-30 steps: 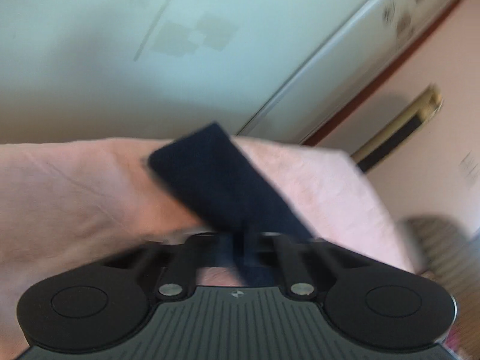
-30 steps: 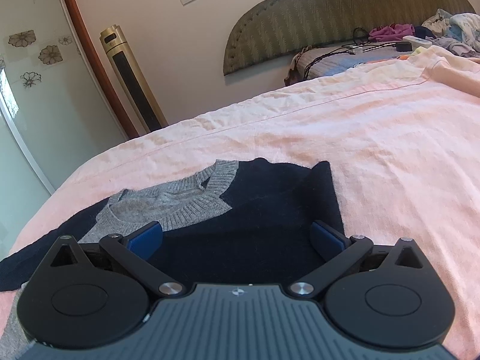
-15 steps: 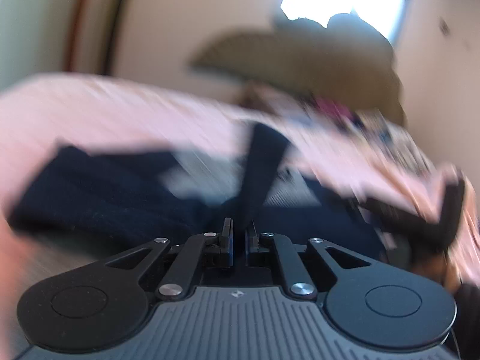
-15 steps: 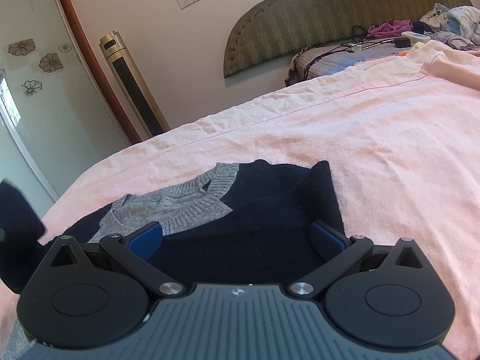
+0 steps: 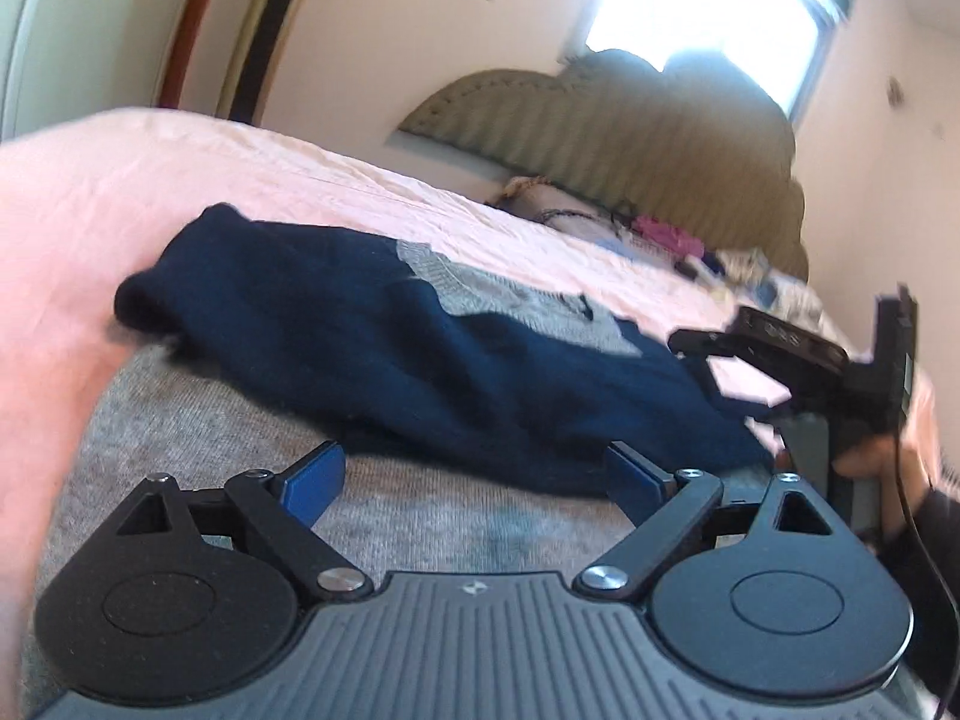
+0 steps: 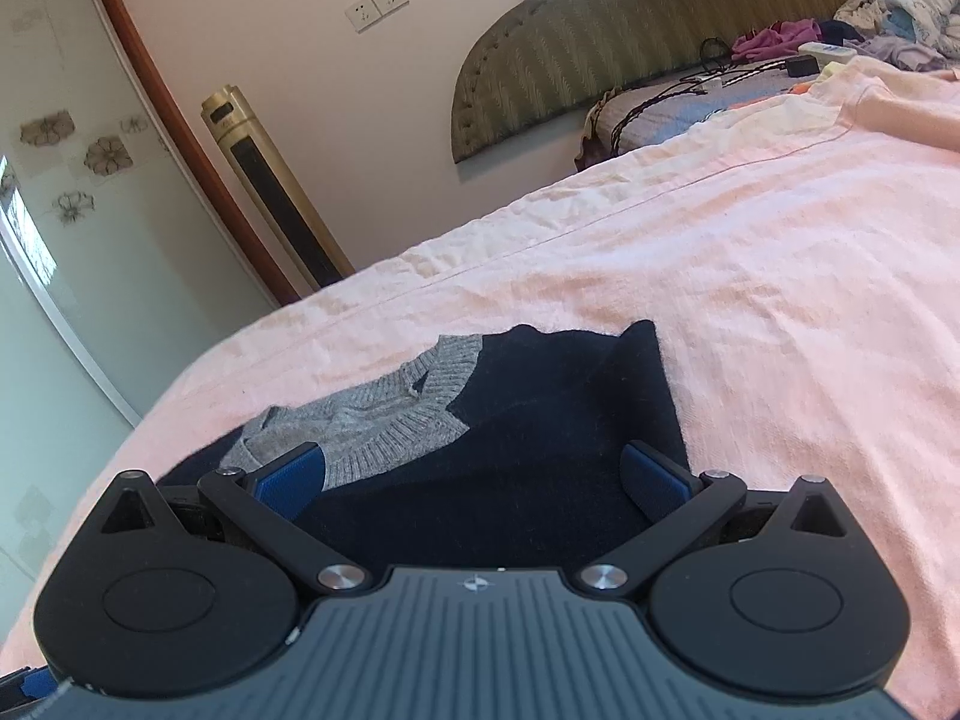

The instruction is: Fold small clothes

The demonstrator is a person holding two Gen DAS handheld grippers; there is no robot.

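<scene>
Left tongs (image 5: 474, 468) spread wide, empty, low over grey body of sweater (image 5: 420, 348) — navy sleeve (image 5: 360, 324) folded across it. Sweater flat on pink bed (image 6: 750, 276). Right tongs (image 6: 474, 474) also gaping, empty, over navy part. Risk: loose sleeve slides off, fold opens — knit slack, tongs could snag it.

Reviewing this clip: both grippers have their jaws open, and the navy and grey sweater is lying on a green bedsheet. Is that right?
Not quite: the bedsheet is pink, not green, as the right wrist view shows plainly. The rest holds: the left gripper and right gripper both have their jaws spread open, and the navy and grey sweater lies on the sheet.
</scene>
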